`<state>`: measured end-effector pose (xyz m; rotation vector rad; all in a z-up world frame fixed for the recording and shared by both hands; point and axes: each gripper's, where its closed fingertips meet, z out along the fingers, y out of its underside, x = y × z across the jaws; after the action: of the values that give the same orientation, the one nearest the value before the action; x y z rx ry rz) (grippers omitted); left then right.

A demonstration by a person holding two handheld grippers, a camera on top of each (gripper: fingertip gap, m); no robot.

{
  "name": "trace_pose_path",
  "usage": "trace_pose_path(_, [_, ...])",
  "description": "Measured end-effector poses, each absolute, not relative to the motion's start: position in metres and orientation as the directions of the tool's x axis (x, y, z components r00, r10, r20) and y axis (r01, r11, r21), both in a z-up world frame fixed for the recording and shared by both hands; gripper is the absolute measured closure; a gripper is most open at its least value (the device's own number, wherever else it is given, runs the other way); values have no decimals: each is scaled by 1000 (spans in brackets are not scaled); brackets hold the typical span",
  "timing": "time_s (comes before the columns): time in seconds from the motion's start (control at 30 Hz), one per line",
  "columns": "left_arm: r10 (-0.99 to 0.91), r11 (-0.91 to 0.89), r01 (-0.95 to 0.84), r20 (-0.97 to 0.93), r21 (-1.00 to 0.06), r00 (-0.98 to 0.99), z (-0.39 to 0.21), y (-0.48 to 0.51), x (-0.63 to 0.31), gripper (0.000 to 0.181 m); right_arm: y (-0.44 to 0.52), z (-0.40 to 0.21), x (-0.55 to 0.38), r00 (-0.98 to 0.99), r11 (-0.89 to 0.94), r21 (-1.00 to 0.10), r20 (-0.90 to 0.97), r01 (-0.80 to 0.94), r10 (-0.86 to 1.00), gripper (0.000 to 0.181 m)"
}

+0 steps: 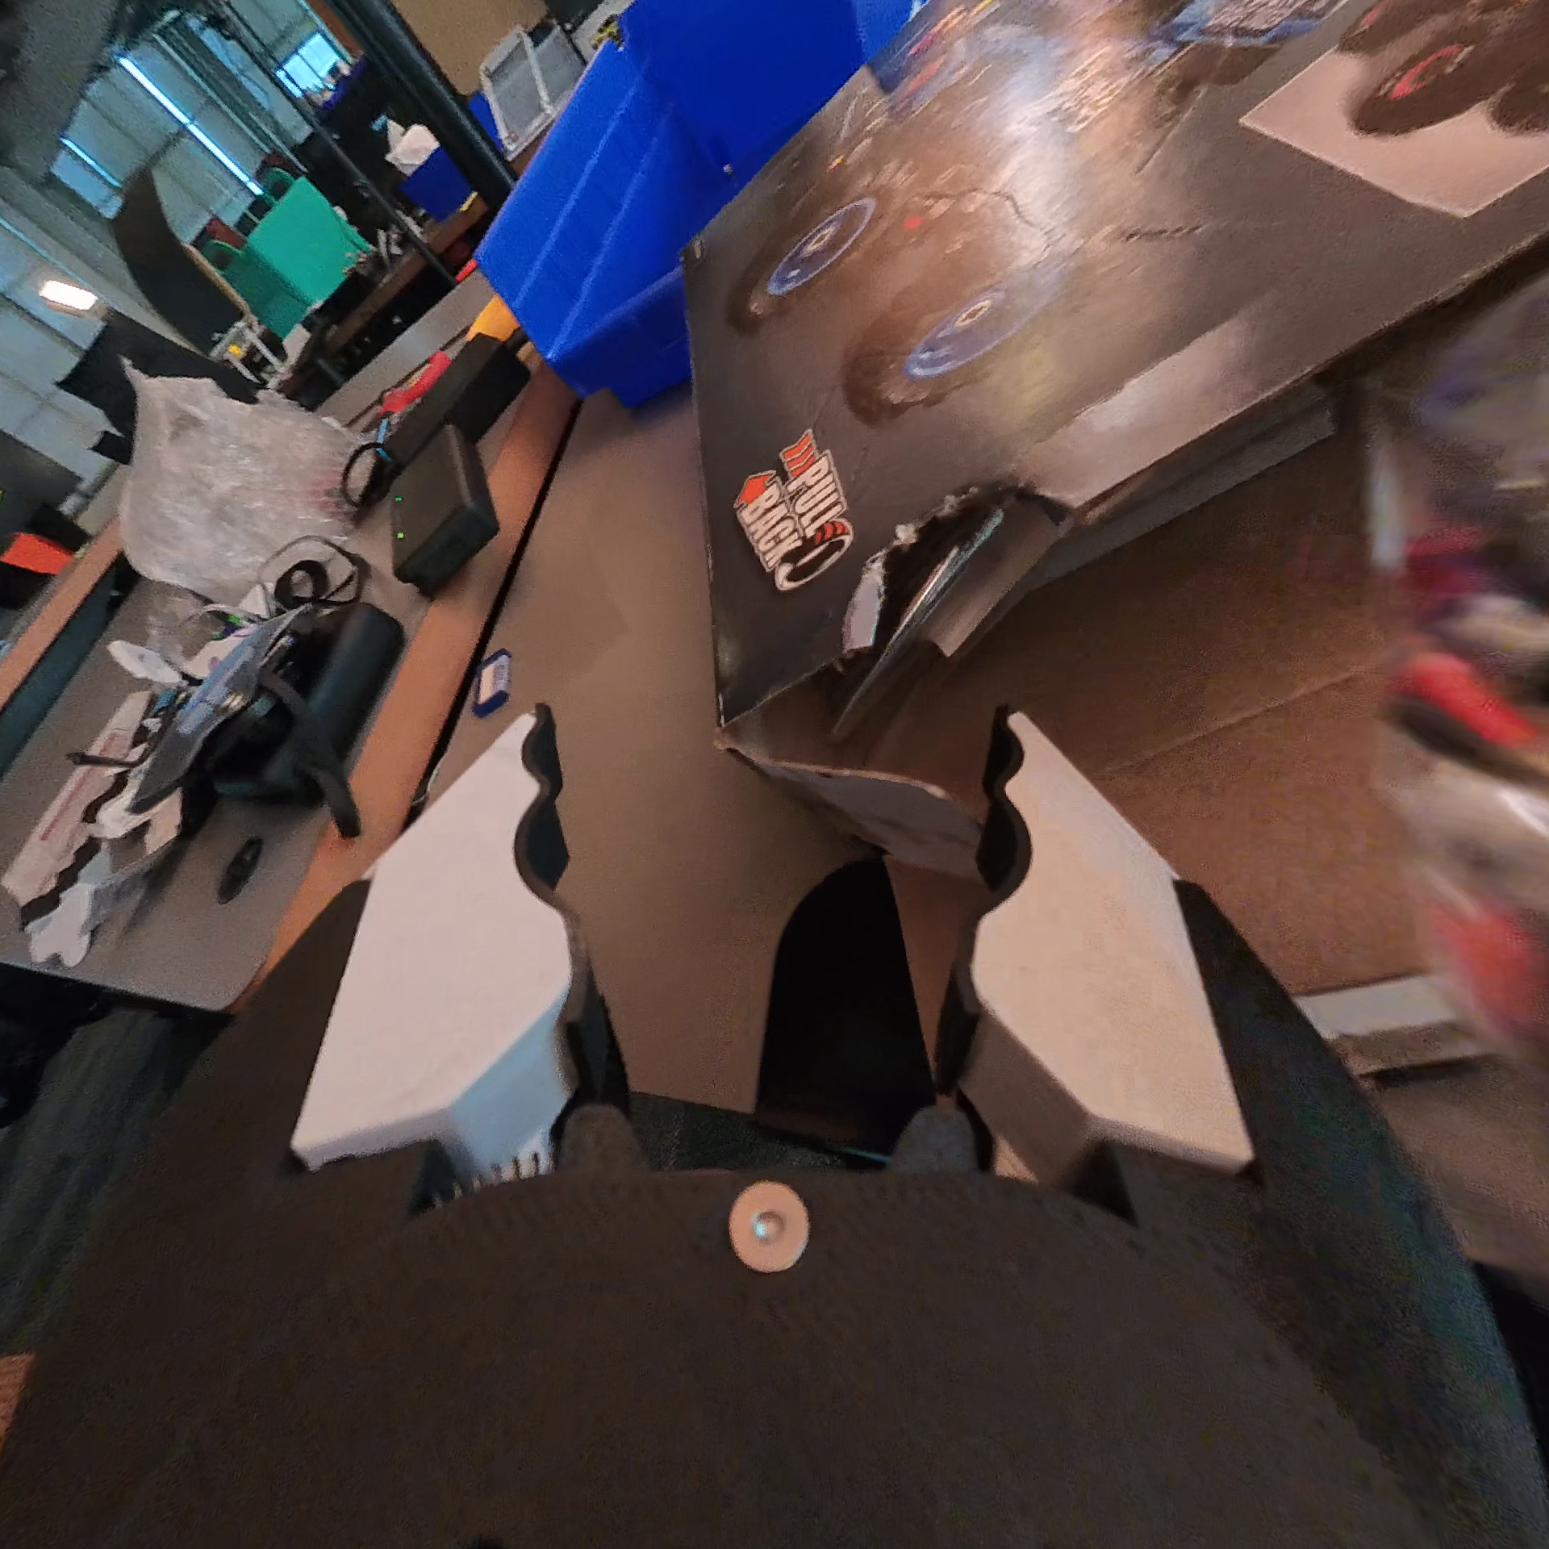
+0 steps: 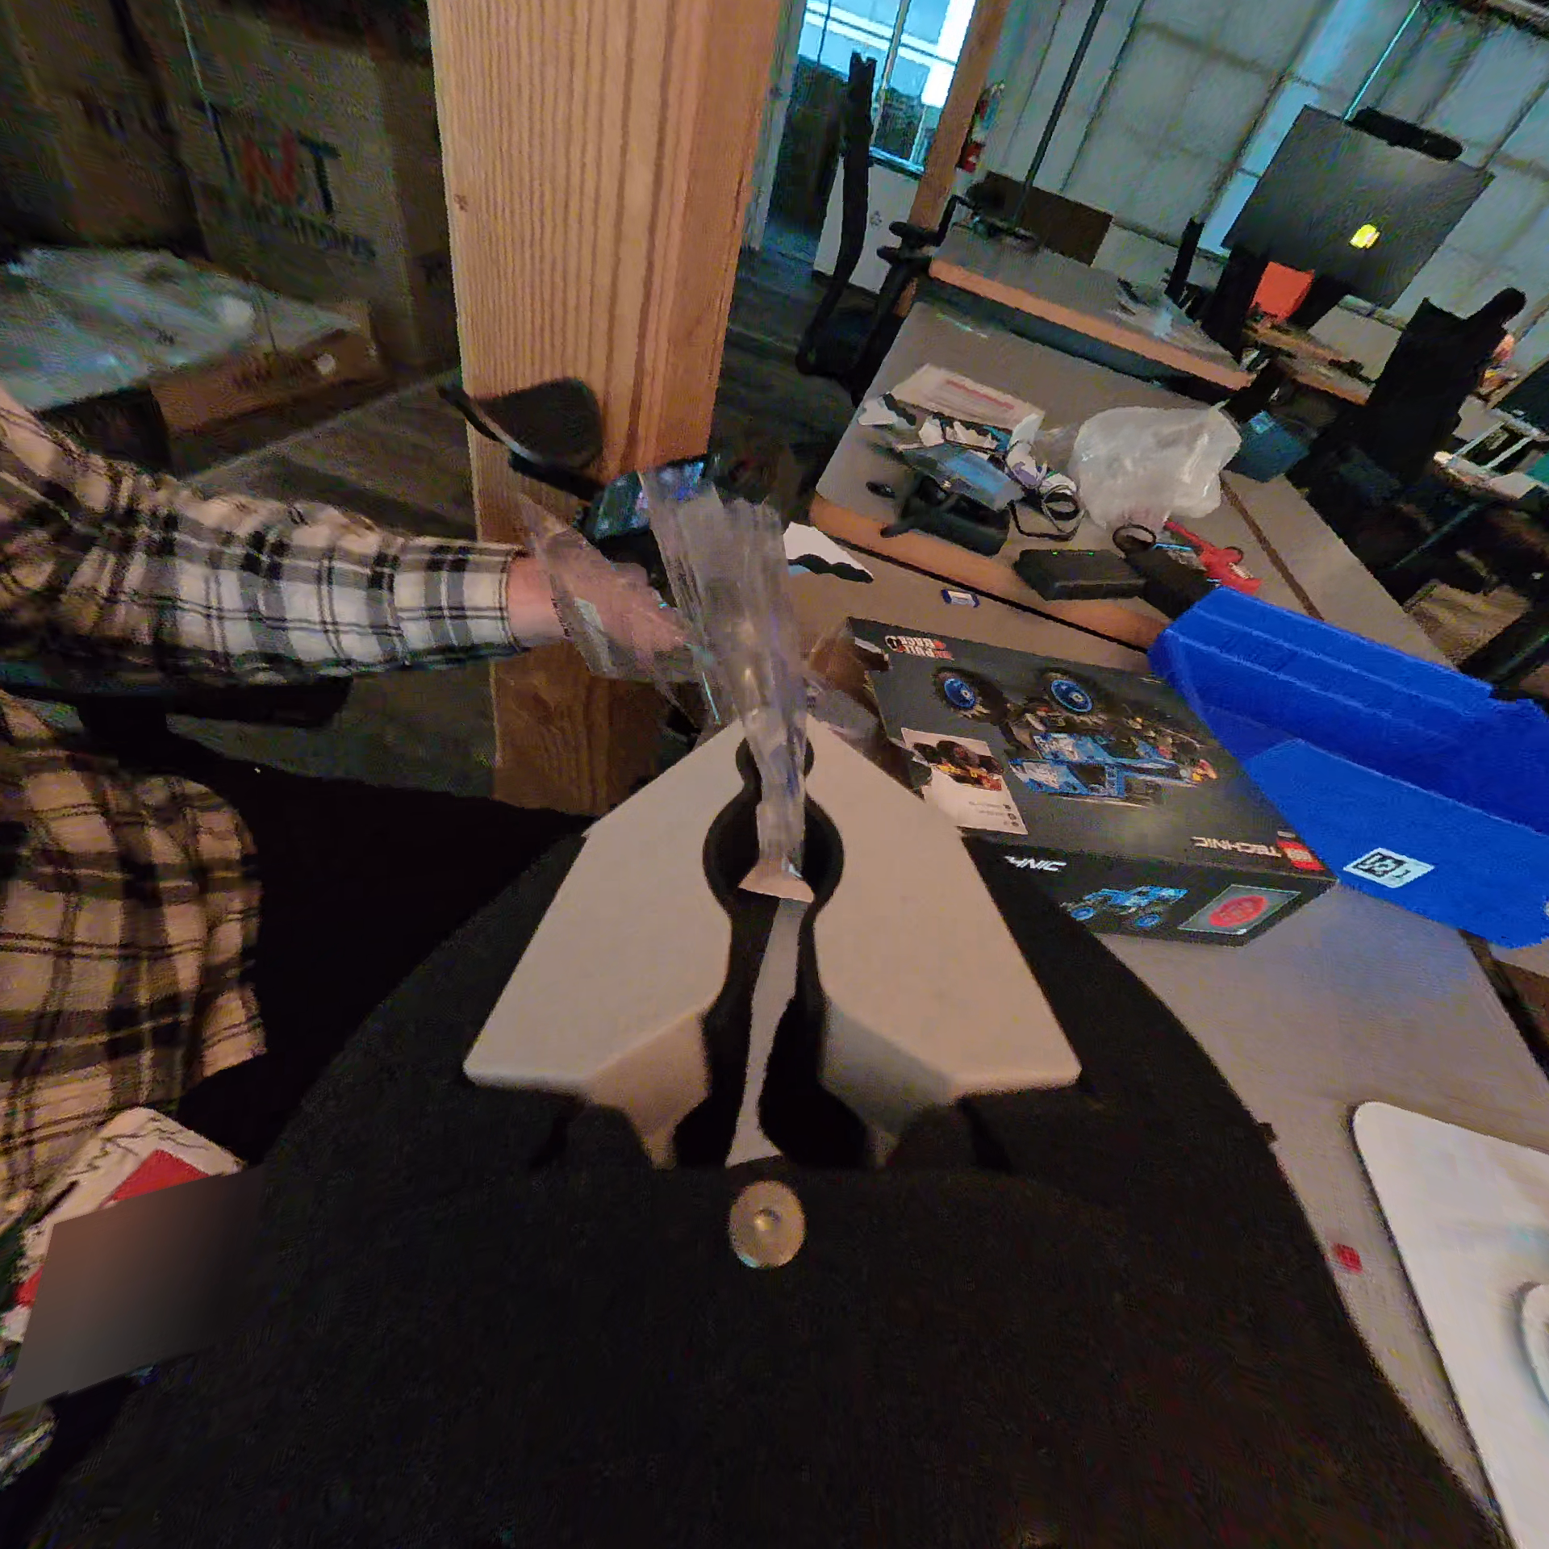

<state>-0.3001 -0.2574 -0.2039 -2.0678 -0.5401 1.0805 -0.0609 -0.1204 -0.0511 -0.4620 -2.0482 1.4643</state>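
1. Premises: a large workshop or lab hall with high paned windows (image 2: pixel 901 80) and pale panelled walls.
2. Structure: a bare timber post (image 2: pixel 587 335) stands beside the desk (image 2: pixel 1308 1031).
3. Furnishings: several long grey desks with wooden edges, loaded with cables, black electronic units (image 1: pixel 444 520) and plastic wrap (image 2: pixel 1152 465).
4. Storage: blue plastic bins (image 2: pixel 1375 754) and stacked cardboard cartons (image 2: pixel 277 193).

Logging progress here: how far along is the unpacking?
Done: the box has its end flap torn open. In hand: the right gripper is shut on a clear bag; the left gripper is open at the box's opening. Left: the bag looks sealed.
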Motion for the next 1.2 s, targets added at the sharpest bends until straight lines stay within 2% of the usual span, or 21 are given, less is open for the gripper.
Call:
trace_pose_path(0.17, [663,-655,55,-538,-754,521,-201,-270,-321,77,-94,-18,-46,-792,154,-988,106,-15,601,181])
trace_pose_path(0.37, [707,-484,17,-379,-875,597,-160,-273,-308,81,-54,-16,-48,-746,12,-995,-63,96,663,181])
trace_pose_path(0.47, [698,-372,-74,-331,-925,635,-116,-272,-281,80,-39,-21,-49,-703,29,-990,-75,135,708,181])
trace_pose_path(0.63, [479,-244,-264,-352,-933,804,-58,-211,-183,71,-25,-19,-52,-653,65,-983,-64,171,754,181])
trace_pose_path(0.73, [293,-215,-365,-416,-906,861,-53,-158,-110,63,-18,-21,-58,-613,79,-975,-67,208,788,181])
trace_pose_path(0.83, [149,-185,-380,-408,-906,901,-62,-113,-52,49,-15,-19,-62,-568,70,-970,-77,233,819,181])
trace_pose_path(0.97, [171,-211,-461,-497,-862,851,-82,-63,-27,46,-21,-13,-67,-525,75,-966,-69,248,848,181])
trace_pose_path(1.0, [218,-247,-483,-534,-840,817,-87,-53,-32,51,-24,-11,-67,-523,74,-967,-67,245,850,181])
trace_pose_path(1.07, [283,-249,-511,-566,-823,774,-91,-38,-41,79,-31,-5,-66,-522,80,-969,-56,235,851,181])
trace_pose_path(1.13, [335,-193,-499,-534,-845,776,-85,-35,-52,136,-32,-2,-63,-517,91,-969,-42,230,855,181])
trace_pose_path(1.2, [348,-159,-530,-550,-833,759,-78,-38,-63,173,-25,-4,-61,-499,115,-965,-17,234,867,181])
